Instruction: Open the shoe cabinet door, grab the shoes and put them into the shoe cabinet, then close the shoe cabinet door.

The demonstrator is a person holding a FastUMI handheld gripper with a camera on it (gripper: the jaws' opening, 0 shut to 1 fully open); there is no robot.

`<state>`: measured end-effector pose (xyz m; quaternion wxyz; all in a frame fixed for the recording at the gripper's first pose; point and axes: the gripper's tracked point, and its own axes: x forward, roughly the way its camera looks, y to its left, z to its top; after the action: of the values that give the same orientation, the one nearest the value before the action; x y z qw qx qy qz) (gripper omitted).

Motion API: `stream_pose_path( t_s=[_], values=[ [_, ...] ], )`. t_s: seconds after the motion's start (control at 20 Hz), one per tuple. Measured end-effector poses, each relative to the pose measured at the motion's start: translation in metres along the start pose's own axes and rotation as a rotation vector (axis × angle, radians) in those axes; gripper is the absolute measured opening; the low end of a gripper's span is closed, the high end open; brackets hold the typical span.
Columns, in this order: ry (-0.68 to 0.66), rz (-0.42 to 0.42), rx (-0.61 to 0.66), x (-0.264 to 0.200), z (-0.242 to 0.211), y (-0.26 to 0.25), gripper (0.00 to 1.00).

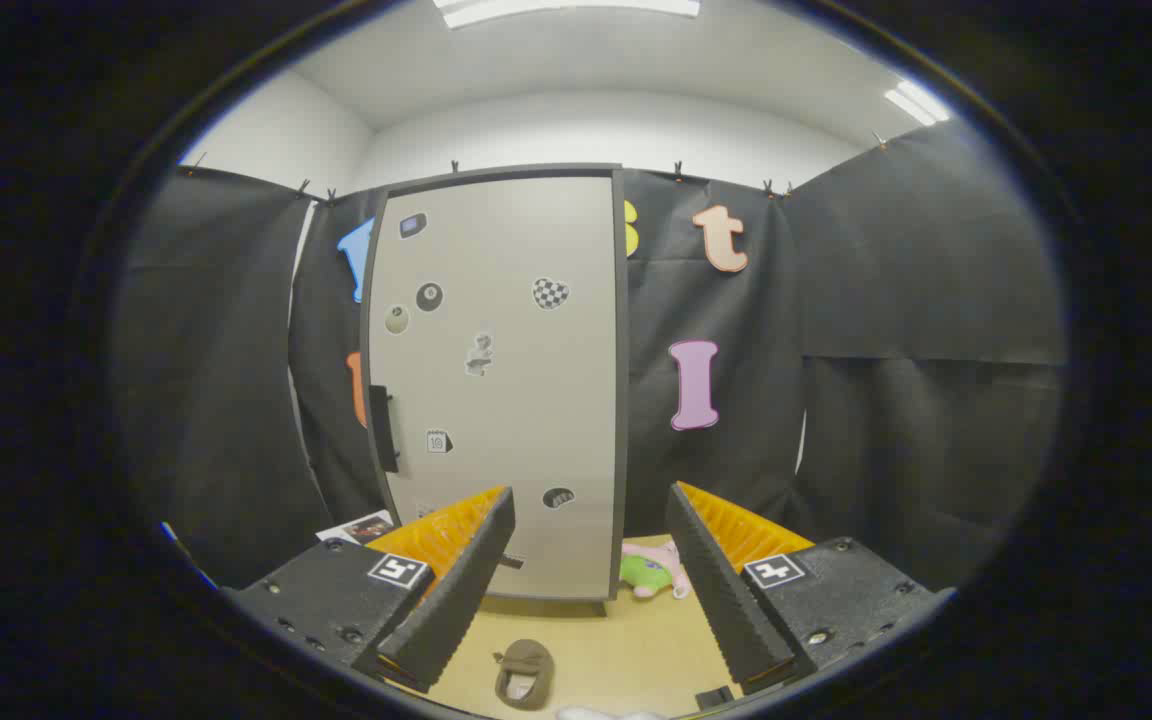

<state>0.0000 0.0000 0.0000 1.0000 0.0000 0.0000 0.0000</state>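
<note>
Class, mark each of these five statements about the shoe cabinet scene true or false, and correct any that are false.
1. The shoe cabinet door is shut. True.
2. The gripper is clamped on the door's handle. False: its fingers stand open and apart, holding nothing, with the handle off to one side beyond them.
3. A dark slipper lies on the floor between the fingers, short of the cabinet. True.
4. The slipper is already inside the cabinet. False: it is still out on the floor.
5. A green and pink soft toy lies on the floor by the foot of the cabinet. True.
</note>
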Motion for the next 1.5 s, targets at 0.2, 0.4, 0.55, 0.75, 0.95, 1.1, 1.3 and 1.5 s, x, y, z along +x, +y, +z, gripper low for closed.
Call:
stream_pose_path(
  t_s=[0.2, 0.4, 0.55, 0.75, 0.95, 1.1, 1.3, 1.5],
  values=[
    [0.000, -0.004, -0.005, 0.000, 0.001, 0.000, 1.00],
    [0.005, -0.007, -0.006, 0.001, 0.001, 0.000, 1.00],
    [0.007, -0.010, -0.006, 0.003, 0.003, 0.001, 1.00],
    [0.010, -0.006, -0.014, 0.009, 0.002, 0.008, 1.00],
    [0.019, 0.001, -0.011, 0.020, -0.001, 0.022, 1.00],
    [0.016, 0.022, -0.004, 0.036, 0.000, 0.046, 1.00],
    [0.016, 0.083, -0.004, 0.069, -0.002, 0.101, 1.00],
    [0.018, 0.157, -0.002, 0.116, -0.009, 0.171, 1.00]
  ],
)
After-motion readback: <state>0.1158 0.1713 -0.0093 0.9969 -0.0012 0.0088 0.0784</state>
